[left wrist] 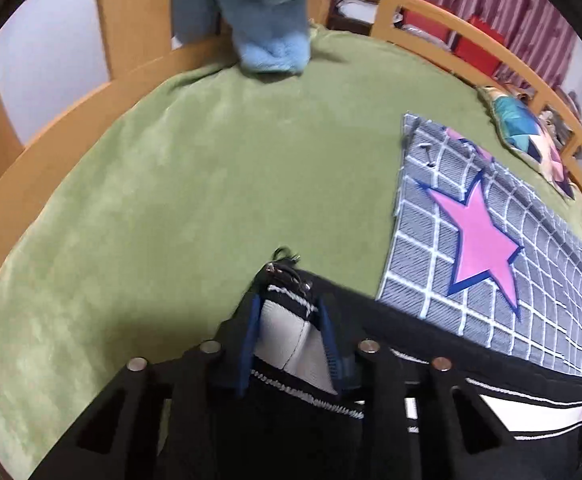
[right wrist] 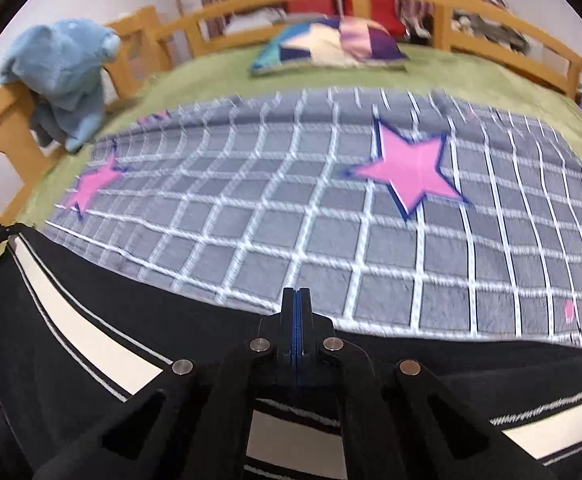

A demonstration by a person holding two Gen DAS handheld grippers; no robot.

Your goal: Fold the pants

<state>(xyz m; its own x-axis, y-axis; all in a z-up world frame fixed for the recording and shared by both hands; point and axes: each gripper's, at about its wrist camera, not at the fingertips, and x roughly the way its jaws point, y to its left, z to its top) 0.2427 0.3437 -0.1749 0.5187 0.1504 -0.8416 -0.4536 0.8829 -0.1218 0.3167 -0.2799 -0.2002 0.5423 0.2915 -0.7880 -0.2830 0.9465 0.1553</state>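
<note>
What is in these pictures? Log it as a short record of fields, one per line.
garment: black pants with white side stripe
left hand-held gripper: shut on the pants' waistband end
right hand-held gripper: fingers pressed together at the pants' edge; cloth between them not visible
surface: green bedcover
beneath pants: grey checked blanket with pink stars
nearby: blue plush toy, patchwork pillow

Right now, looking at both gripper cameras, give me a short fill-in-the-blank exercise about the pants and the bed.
1. The left gripper is shut on the black ____.
2. The stars on the grey checked blanket are ____.
3. The bed cover under everything is ____.
4. The plush toy by the wooden rail is ____.

Missing words: pants; pink; green; blue
</note>
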